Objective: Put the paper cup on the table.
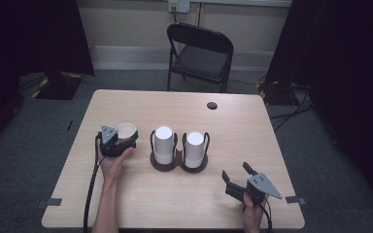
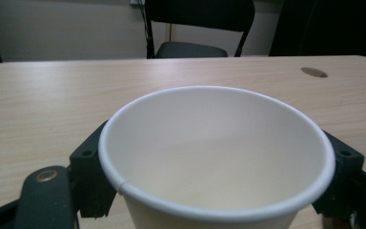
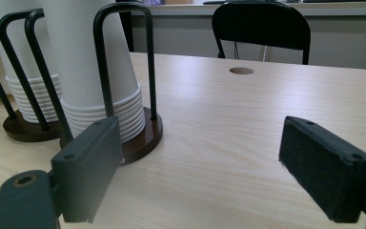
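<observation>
Paper cup [image 1: 126,130] stood upright and empty, left of the cup holder [image 1: 178,162], pinched between the jaws of your left gripper [image 1: 118,138], with bare table [image 1: 141,104] beyond. Your right gripper [image 1: 235,178] gaped wide, holding nothing, near the front right edge. Both holder rings carried stacked upside-down cups [image 1: 164,144].

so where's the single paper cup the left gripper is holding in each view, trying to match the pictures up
High view: the paper cup sits left of the two cup stacks, mouth up, between the left gripper jaws.
Left gripper view: the cup takes up the lower centre, a black jaw at each side.
Right gripper view: not in it.
Shared landmark: the round hole in the table, near the far edge.
</observation>
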